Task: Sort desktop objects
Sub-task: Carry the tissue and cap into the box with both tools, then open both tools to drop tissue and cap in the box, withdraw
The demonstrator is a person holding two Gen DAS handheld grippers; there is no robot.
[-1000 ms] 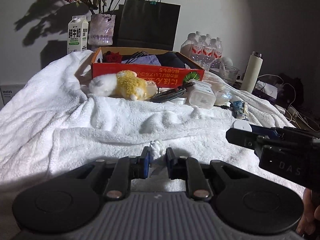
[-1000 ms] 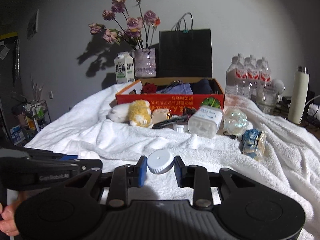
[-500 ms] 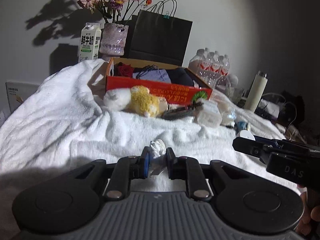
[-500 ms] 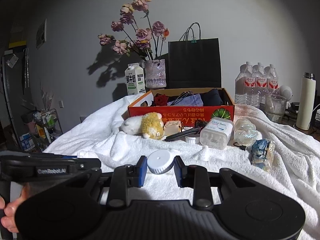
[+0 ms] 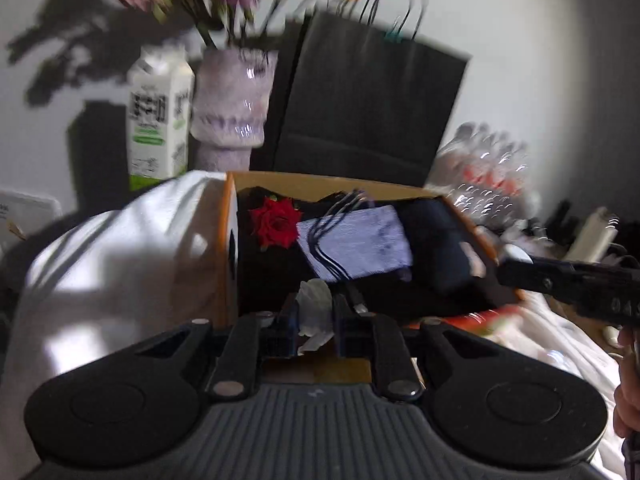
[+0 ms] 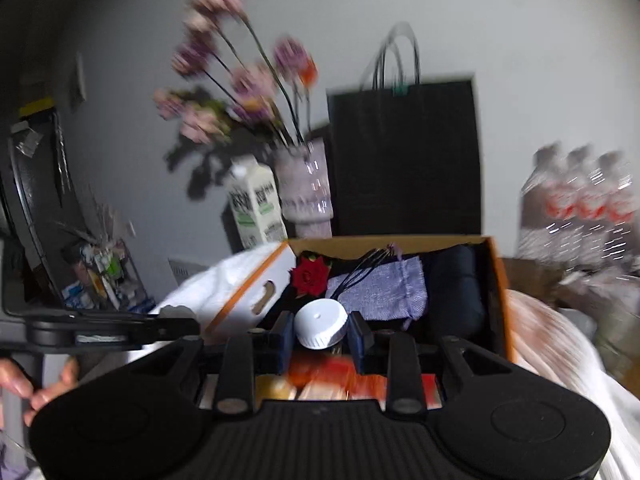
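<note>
My left gripper (image 5: 316, 312) is shut on a small crumpled white wad (image 5: 315, 303) and hangs over the near edge of the orange cardboard box (image 5: 228, 240). My right gripper (image 6: 322, 330) is shut on a round white cap (image 6: 320, 323) and stands over the same box (image 6: 498, 280). Inside the box lie a red rose (image 5: 276, 222), a pale purple pouch (image 5: 360, 240) with black cords, and a dark blue bundle (image 6: 454, 292). The right gripper's finger shows at the right edge of the left wrist view. Both views are blurred.
Behind the box stand a milk carton (image 5: 158, 128), a glass vase of flowers (image 5: 232, 104) and a black paper bag (image 5: 368, 108). Water bottles (image 6: 580, 208) stand at the right. A white towel (image 5: 116, 248) covers the surface left of the box.
Both grippers have swept forward and up from the front of the towel to over the box, each still holding its object. The box now fills the middle of both views.
</note>
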